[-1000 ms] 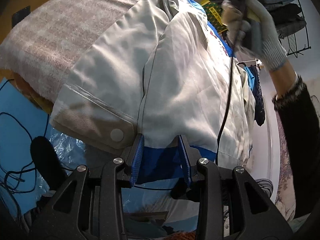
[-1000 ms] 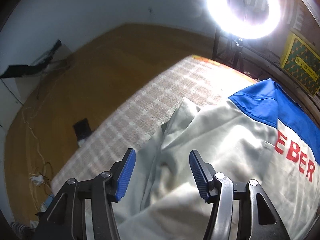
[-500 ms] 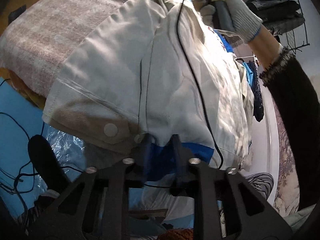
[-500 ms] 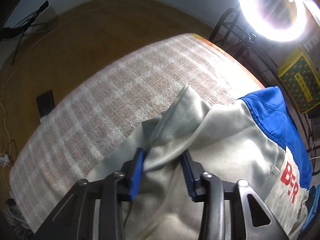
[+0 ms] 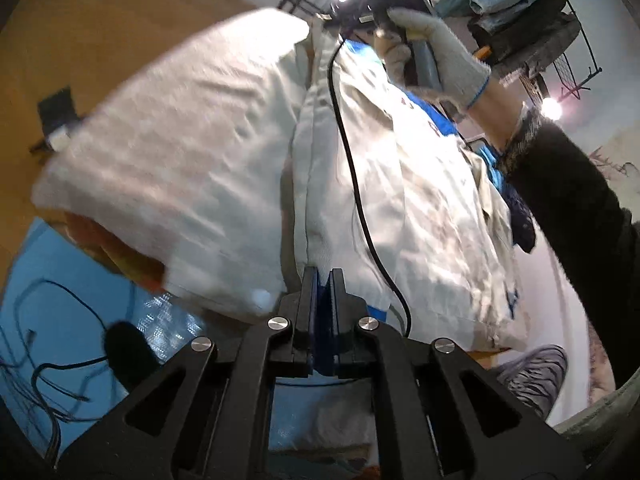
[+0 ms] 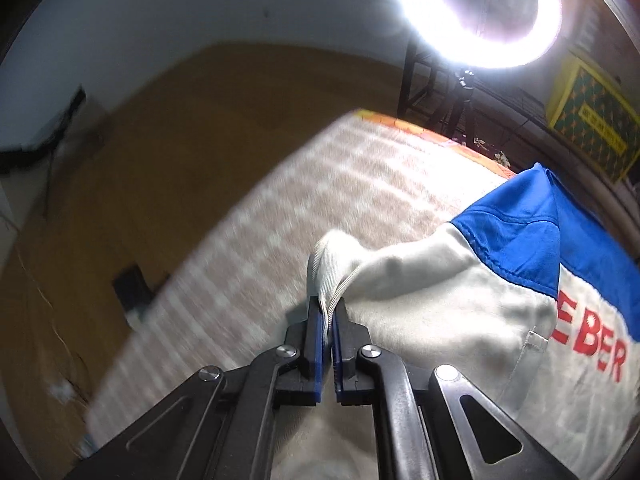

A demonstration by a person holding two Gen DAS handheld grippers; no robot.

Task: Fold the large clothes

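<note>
Right wrist: jacket [image 6: 440, 300] edge between clamped tool [image 6: 326, 330] pads.

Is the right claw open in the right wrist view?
No, the right claw is shut on a ribbed edge of the jacket.

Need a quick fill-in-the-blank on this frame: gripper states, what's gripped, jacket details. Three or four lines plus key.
1. The right gripper is shut on a ribbed edge of the cream work jacket with blue panels, and its lettering is coloured ____.
2. The left gripper is ____ on the jacket's lower edge.
3. The hand holding the right gripper wears a ____ knit glove.
4. The jacket lies on a beige checked ____.

Missing words: red; shut; grey; blanket
</note>
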